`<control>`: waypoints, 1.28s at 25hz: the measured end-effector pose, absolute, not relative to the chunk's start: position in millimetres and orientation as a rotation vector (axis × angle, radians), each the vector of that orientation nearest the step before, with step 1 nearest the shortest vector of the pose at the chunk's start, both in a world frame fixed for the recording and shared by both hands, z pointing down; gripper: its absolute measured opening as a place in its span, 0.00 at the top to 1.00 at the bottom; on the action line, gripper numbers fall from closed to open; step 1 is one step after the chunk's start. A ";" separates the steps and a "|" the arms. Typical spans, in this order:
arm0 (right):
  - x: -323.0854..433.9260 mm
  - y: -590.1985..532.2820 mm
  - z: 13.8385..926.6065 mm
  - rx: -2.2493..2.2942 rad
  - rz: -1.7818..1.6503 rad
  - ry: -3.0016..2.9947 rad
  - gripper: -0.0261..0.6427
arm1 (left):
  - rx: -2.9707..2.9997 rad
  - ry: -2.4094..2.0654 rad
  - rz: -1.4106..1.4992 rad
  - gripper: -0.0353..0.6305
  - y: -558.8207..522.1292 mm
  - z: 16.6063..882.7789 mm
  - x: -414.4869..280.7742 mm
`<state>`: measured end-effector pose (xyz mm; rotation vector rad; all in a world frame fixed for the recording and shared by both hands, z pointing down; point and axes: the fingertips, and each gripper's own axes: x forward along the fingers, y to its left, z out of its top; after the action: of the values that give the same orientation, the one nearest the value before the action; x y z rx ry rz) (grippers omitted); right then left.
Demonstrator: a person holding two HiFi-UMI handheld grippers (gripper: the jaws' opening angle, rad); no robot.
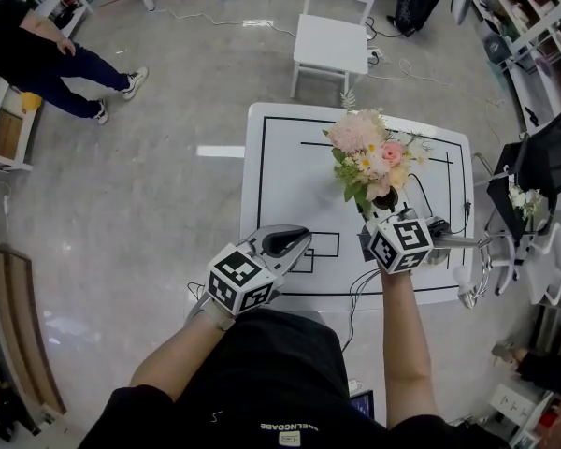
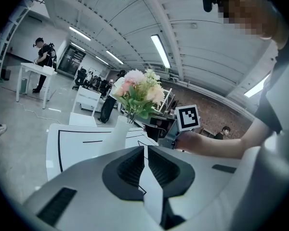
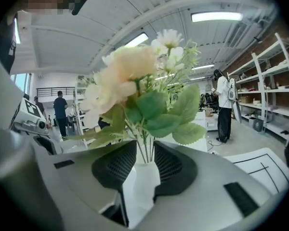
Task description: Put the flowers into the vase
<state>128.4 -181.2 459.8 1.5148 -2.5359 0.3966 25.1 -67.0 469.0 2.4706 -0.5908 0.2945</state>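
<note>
Screening right gripper (image 3: 143, 155): flowers (image 3: 135, 81); white chair (image 1: 335, 28) beyond table (image 1: 290, 171).

Glossy grey floor (image 1: 150, 157), white chair (image 1: 329, 40) behind white table (image 1: 280, 176), ceiling strip lights (image 2: 160, 49), shelving (image 3: 272, 85) at right

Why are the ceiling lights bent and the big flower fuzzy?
Left gripper view: the wide lens bends the ceiling lights and blacks out the corners. Right gripper view: the flowers sit close to the camera, so the big bloom looks soft and washed out. Head view: the table edges bow; the floor shows glare.
</note>
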 end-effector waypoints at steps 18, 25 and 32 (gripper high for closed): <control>127.9 -150.5 475.9 1.516 0.478 -2.501 0.76 | 2.471 -0.560 0.308 0.94 -63.7 471.6 27.5; 129.3 -138.8 485.5 1.552 0.531 -2.470 0.76 | 2.471 -0.539 0.311 0.94 -62.8 472.0 25.7; 132.5 -126.5 477.1 1.608 0.545 -2.460 0.76 | 2.484 -0.490 0.315 0.94 -58.9 470.5 31.5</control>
<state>132.5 -126.5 477.1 1.6083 -2.4600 0.5448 31.5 -58.9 470.5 2.4842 -0.4895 0.3146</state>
